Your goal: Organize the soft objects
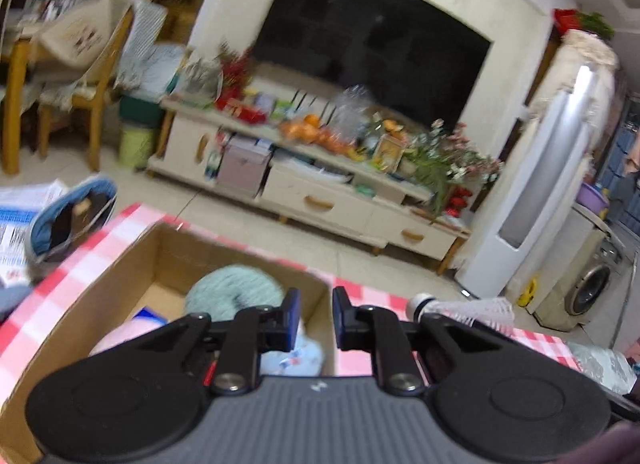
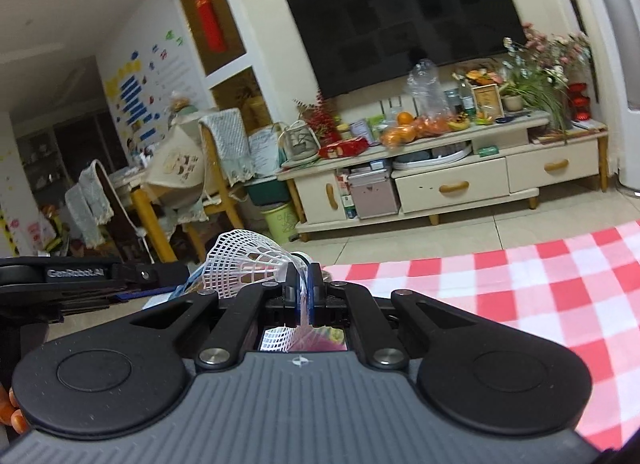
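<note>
A cardboard box [image 1: 120, 276] sits on the tabletop [image 1: 132, 220], open upward. In it a yarn ball [image 1: 234, 290] lies toward the far wall, with softer bundles nearer, at 6 o'clock of it. The left claw [image 1: 316, 318] hangs over the box's right wall. At 3 o'clock of that claw is a shuttlecock [image 1: 468, 310], pinched in the right claw [image 2: 304, 296]. Beyond the tabletop, at 12 o'clock, a TV cabinet [image 2: 452, 184] stands on the floor, under a television [image 2: 404, 16].
</note>
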{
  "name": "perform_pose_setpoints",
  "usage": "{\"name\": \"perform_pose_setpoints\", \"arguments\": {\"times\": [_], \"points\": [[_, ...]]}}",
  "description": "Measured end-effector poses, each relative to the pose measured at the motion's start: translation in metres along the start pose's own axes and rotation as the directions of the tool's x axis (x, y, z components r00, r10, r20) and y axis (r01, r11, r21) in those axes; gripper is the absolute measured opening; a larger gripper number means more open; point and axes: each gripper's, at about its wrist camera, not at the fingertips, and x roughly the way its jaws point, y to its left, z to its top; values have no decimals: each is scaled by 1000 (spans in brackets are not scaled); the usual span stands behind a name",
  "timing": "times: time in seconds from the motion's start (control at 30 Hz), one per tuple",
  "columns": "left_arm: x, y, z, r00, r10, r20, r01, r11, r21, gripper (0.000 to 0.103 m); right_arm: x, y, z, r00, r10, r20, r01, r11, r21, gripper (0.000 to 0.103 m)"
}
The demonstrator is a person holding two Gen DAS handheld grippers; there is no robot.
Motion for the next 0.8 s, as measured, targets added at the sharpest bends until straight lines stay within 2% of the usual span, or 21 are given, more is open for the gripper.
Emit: {"name": "perform_pose_setpoints", "arguments": {"times": [0.07,0.23,0.33,0.57,0.8], "points": [[2,1,-1,1000,23,-5,-23,999,23,15,12,4,-4,1000,1,-13,-1,1000,-7,2],[4,0,-1,1000,23,-11,-22,999,36,15,25,1,-13,999,0,-44,1,1000,25,2],[3,2,0,999,40,-3,-40,998,45,15,28,0,-12,998,26,-50,-23,998,55,3],[5,2,-1,999,50,-9,-50,997,58,15,37,14,-15,996,56,-62,-55,998,25,3],[17,-26,-11,999,1,-53,5,992,126,19,4,-22,-23,999,-27,-34,28,999,35,3]]}}
